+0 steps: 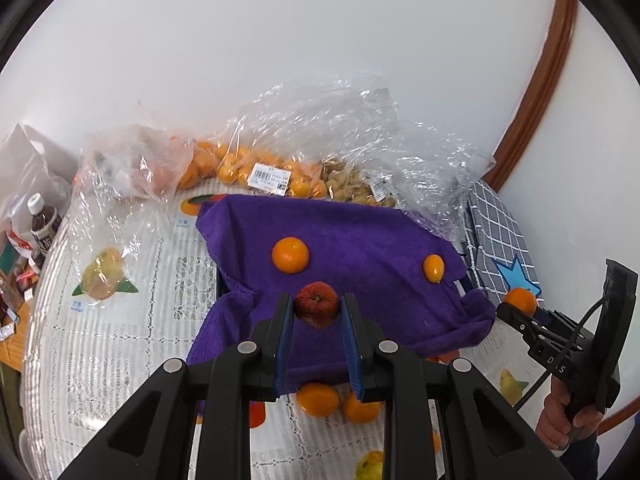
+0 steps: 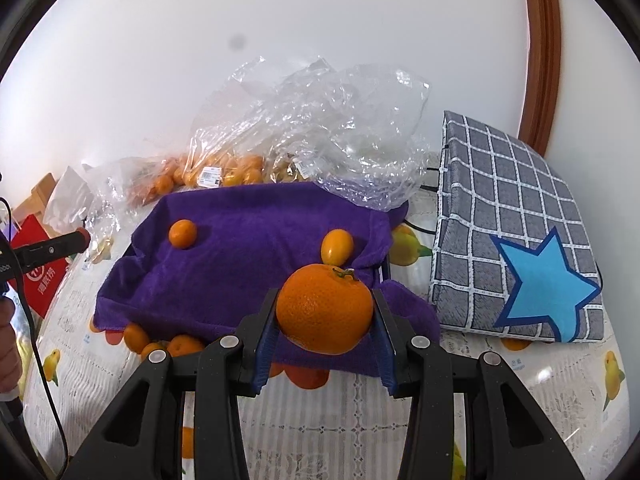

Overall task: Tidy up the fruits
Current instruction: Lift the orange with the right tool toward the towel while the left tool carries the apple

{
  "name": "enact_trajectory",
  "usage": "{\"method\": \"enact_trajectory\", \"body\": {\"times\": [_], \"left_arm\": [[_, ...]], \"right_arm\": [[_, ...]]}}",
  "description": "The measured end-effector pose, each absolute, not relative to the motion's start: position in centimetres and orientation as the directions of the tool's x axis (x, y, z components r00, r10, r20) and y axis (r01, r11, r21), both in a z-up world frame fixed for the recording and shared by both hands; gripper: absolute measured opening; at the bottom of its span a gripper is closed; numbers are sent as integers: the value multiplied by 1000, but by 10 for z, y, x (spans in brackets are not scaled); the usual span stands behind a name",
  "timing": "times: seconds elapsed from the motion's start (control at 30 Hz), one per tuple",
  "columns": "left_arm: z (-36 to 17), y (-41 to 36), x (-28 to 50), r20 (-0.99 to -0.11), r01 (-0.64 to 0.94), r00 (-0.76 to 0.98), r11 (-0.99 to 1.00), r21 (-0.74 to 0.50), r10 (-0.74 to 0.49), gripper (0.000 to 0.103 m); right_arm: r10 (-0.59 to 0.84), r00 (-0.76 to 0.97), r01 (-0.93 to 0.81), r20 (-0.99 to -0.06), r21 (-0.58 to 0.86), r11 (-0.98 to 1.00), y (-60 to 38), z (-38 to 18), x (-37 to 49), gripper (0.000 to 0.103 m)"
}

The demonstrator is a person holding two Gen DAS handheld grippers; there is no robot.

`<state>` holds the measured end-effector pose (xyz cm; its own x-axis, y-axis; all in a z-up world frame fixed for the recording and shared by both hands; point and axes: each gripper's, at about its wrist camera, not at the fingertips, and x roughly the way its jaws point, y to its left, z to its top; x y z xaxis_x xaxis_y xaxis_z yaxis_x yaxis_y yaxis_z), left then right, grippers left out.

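My left gripper [image 1: 317, 310] is shut on a small red fruit [image 1: 316, 309], held above the near edge of a purple towel [image 1: 360, 232] draped over a tray. My right gripper [image 2: 325, 314] is shut on a large orange [image 2: 324, 308] above the towel's front right corner. That orange [image 1: 520, 300] also shows at the right of the left wrist view. On the towel lie a round orange [image 1: 290, 255] and a small oval kumquat [image 1: 433, 268]; the round orange [image 2: 183, 233] and the kumquat [image 2: 337, 246] also appear in the right wrist view. Loose oranges [image 1: 318, 399] sit on the table in front of the towel.
Clear plastic bags of small oranges [image 1: 256, 168] and pale fruit [image 1: 352, 186] lie behind the towel by the wall. A grey checked bag with a blue star [image 2: 516, 236] stands to the right. A bottle [image 1: 42, 224] and packets crowd the far left. A patterned tablecloth [image 2: 352, 412] covers the table.
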<state>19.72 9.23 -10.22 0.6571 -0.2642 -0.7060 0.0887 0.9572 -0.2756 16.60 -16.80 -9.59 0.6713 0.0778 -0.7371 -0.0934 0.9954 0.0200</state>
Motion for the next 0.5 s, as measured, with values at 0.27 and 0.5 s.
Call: {"method": "enact_trajectory", "body": {"times": [0.27, 0.5], "left_arm": [[-121, 93, 218, -727, 67, 643, 963, -260, -241, 23], [-135, 92, 230, -742, 63, 620, 959, -276, -255, 23]], "right_arm": [[76, 656, -91, -751, 20, 996, -168, -108, 183, 43], [77, 639, -93, -766, 22, 995, -164, -120, 195, 43]]}}
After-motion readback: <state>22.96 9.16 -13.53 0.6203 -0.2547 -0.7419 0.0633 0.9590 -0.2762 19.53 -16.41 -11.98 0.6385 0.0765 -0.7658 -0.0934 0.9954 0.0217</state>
